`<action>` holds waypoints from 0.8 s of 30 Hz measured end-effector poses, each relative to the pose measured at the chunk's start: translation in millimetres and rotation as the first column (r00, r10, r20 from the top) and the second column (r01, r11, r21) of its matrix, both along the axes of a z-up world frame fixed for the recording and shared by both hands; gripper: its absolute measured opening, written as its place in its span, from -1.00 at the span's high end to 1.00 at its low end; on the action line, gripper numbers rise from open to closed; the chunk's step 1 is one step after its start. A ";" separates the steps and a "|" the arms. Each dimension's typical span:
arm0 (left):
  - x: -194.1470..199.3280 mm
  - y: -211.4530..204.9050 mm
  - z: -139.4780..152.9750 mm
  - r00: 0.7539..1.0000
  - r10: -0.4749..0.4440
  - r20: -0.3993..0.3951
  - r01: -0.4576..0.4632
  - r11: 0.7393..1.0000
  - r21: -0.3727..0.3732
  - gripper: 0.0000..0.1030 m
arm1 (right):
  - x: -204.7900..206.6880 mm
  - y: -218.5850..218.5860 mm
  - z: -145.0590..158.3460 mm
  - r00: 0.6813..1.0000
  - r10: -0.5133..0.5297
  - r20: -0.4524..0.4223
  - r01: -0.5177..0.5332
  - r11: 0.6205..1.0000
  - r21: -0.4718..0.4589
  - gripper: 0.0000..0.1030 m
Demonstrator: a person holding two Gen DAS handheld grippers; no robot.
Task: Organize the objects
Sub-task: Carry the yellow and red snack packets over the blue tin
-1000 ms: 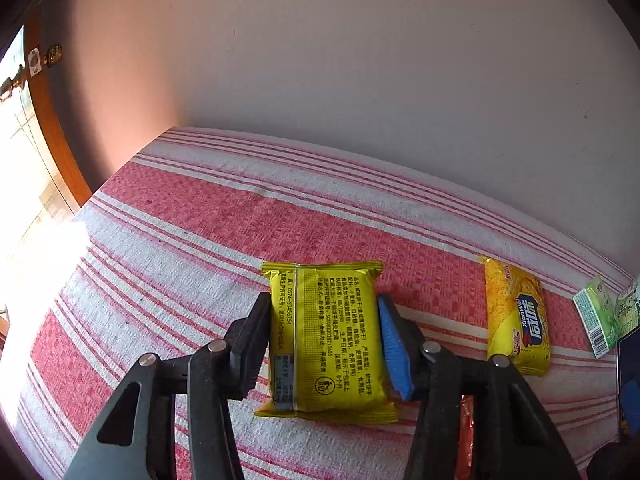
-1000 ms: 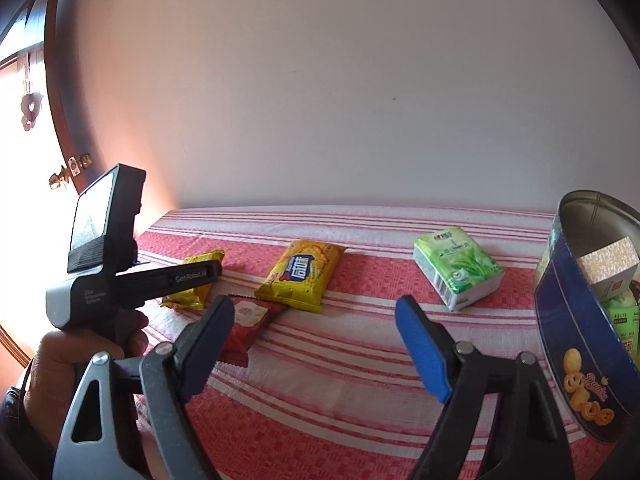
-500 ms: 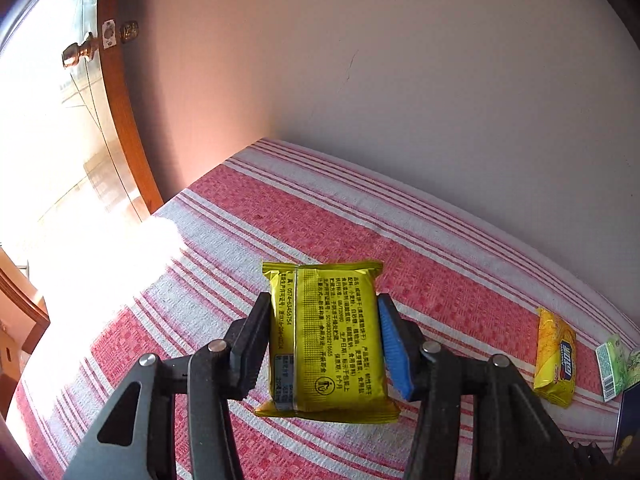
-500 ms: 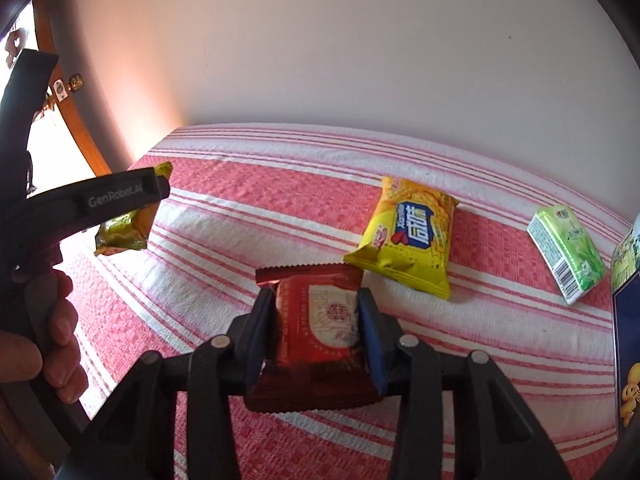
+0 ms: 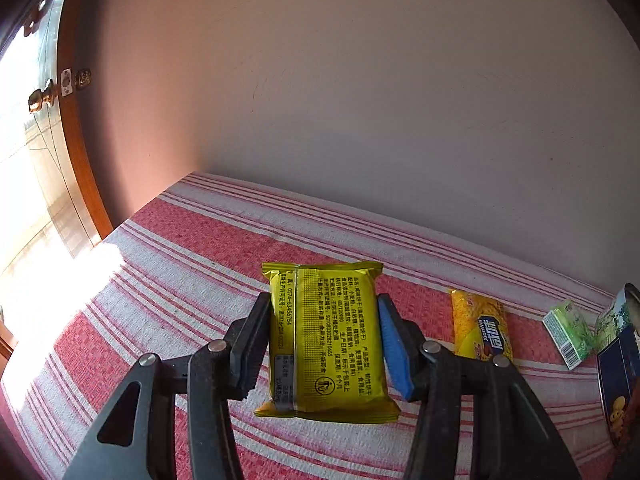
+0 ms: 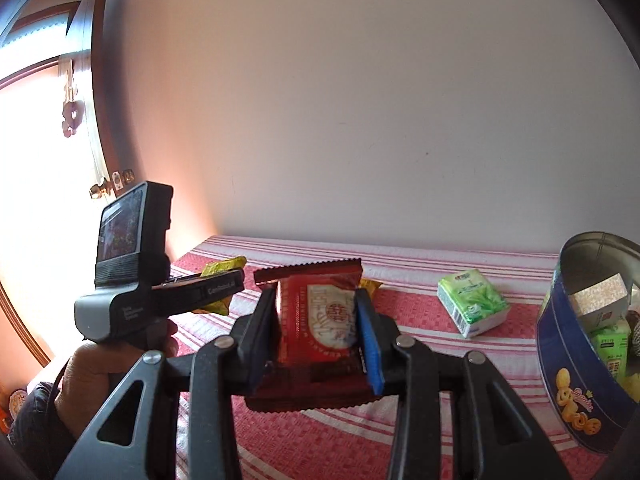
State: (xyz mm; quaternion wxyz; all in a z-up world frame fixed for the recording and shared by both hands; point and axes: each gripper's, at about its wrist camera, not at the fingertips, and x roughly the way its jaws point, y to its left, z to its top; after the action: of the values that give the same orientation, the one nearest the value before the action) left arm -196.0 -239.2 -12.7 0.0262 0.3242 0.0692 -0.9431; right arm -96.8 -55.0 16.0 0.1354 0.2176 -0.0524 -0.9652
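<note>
In the left wrist view my left gripper [image 5: 324, 304] is shut on a yellow snack packet [image 5: 328, 340], held clear above the red-and-white striped cloth [image 5: 200, 260]. In the right wrist view my right gripper [image 6: 316, 294] is shut on a red snack packet [image 6: 320, 320], its pads pressing both sides, and the packet hangs above the cloth. To its left a hand [image 6: 92, 368] holds the left gripper [image 6: 234, 280], with the yellow packet [image 6: 222, 270] poking out past its fingers.
An orange-yellow snack packet [image 5: 482, 328] and a green tissue pack [image 6: 472, 304] lie on the cloth. At the right stands an open blue cookie tin [image 6: 576, 380] with packets inside. A plain wall runs behind; a wooden door frame [image 5: 80, 160] stands at the left.
My right gripper, open a second ago, dropped onto the red packet, closed on it and has lifted it. My left gripper kept its grip on the yellow packet and rose off the cloth.
</note>
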 end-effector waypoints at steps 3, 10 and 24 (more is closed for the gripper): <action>14.9 17.4 1.1 0.998 -0.053 -0.041 0.053 0.999 0.006 -0.04 | 5.6 15.6 0.1 0.998 -0.059 -0.020 0.060 0.997 0.054 0.23; 48.7 60.1 4.4 0.987 -0.133 -0.089 0.132 0.991 -0.012 -0.04 | 11.0 49.5 -0.7 0.989 -0.148 -0.003 0.148 0.985 0.085 0.23; 97.1 150.4 13.1 0.973 -0.191 -0.127 0.189 0.982 -0.025 -0.04 | 36.4 118.6 8.9 0.972 -0.230 -0.041 0.233 0.966 0.110 0.23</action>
State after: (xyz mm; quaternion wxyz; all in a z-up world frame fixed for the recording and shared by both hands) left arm -98.9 -88.8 0.4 -0.0667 0.2676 0.0335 -0.9606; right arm -60.4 63.6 24.9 0.0097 0.2041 -0.0202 -0.9787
